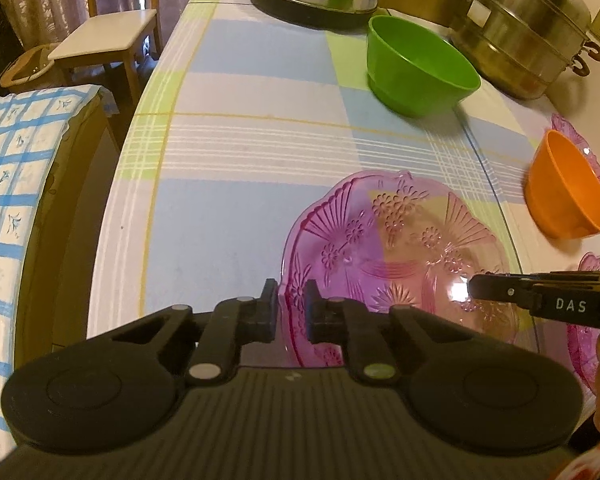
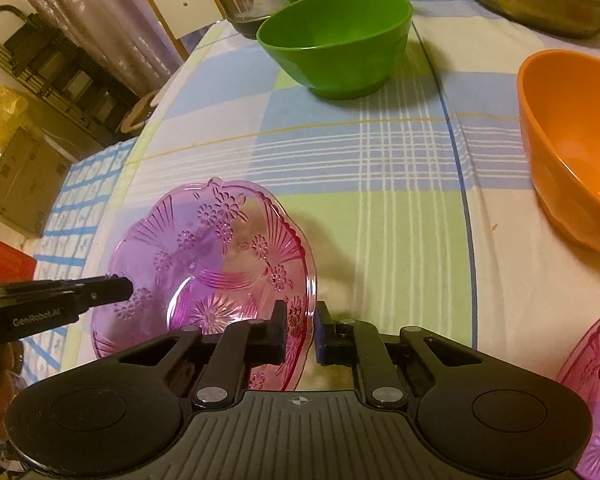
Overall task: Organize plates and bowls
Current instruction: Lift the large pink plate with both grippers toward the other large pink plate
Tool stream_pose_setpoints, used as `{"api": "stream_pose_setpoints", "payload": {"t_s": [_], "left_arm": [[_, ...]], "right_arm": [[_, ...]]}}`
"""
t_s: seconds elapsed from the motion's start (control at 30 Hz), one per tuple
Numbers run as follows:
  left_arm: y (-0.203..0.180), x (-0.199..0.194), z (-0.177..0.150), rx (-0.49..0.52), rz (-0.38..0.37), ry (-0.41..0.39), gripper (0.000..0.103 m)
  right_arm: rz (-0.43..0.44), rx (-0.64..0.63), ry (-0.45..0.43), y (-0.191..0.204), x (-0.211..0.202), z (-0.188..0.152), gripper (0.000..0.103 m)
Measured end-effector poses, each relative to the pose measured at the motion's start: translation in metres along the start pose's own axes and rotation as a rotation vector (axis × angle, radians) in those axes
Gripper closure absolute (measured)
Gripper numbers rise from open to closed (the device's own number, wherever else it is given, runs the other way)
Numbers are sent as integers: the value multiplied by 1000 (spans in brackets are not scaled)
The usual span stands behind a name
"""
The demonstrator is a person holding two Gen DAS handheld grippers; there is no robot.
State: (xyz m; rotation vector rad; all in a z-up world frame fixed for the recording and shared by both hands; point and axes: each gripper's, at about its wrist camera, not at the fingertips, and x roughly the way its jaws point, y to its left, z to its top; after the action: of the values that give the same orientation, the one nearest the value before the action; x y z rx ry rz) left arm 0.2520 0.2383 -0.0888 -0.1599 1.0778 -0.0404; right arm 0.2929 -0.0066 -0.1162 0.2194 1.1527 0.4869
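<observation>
A transparent pink pressed-glass plate with a flower pattern is gripped on opposite rims: its left rim is pinched by the left gripper, its right rim by the right gripper. Beyond the plate, on the checked tablecloth, a green plastic bowl is seen; right of the plate, an orange plastic bowl.

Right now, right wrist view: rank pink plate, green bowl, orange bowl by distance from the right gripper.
1. Pink plate, its rim between the right gripper jaws, left.
2. Orange bowl, right edge.
3. Green bowl, far, centre.
</observation>
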Motion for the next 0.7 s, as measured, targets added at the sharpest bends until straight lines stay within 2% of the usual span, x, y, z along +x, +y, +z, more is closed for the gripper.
{"api": "stream_pose_setpoints", "payload": {"t_s": [0.3, 0.53, 0.7], "left_arm": [[-17, -36, 3, -1, -11, -20, 92], [-55, -74, -1, 15, -61, -35, 92], [-89, -96, -14, 28, -105, -45, 92]], "right_arm": [[20, 16, -27, 3, -35, -2, 92], [8, 33, -85, -7, -93, -14, 92], [-25, 58, -129, -22, -141, -36, 92]]}}
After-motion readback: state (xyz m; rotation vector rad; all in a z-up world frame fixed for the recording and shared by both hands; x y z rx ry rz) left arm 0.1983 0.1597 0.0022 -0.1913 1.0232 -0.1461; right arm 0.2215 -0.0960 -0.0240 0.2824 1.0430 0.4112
